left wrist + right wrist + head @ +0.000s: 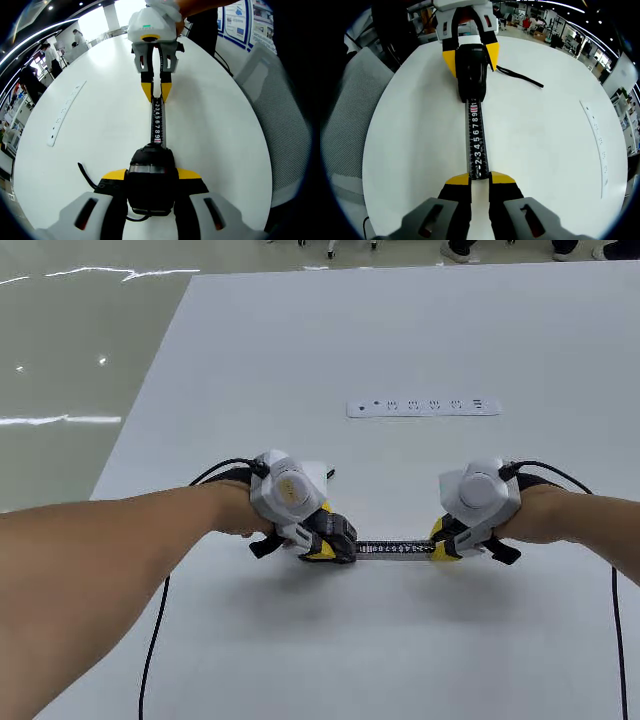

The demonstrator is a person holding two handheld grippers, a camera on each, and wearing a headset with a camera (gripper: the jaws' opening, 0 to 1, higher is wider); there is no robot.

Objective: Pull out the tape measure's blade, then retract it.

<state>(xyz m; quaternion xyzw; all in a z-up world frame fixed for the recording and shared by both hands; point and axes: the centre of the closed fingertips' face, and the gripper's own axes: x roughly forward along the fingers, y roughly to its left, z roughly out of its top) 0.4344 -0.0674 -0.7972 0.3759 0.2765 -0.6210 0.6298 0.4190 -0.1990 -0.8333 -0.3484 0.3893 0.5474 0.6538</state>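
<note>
Low centre of the head view, the tape measure (337, 537) sits on the white bench (400, 330) — its black body is clamped in the left hand-held gripper (151, 175), yellow-tipped jaws closed against its two sides. The blade (476, 140) is out, running low over the bench from the body across to the right hand-held gripper (480, 178), whose jaws are pinched nearly together on the blade's free end. Numbers up to nine read clearly on the exposed stretch in both gripper views. The two hand-held grippers face each other, apart — the blade straight between them. A black strap (520, 76) trails from the tape measure onto the bench. Further up the head view, a white power strip (423, 407) lies well apart from the action.
</note>
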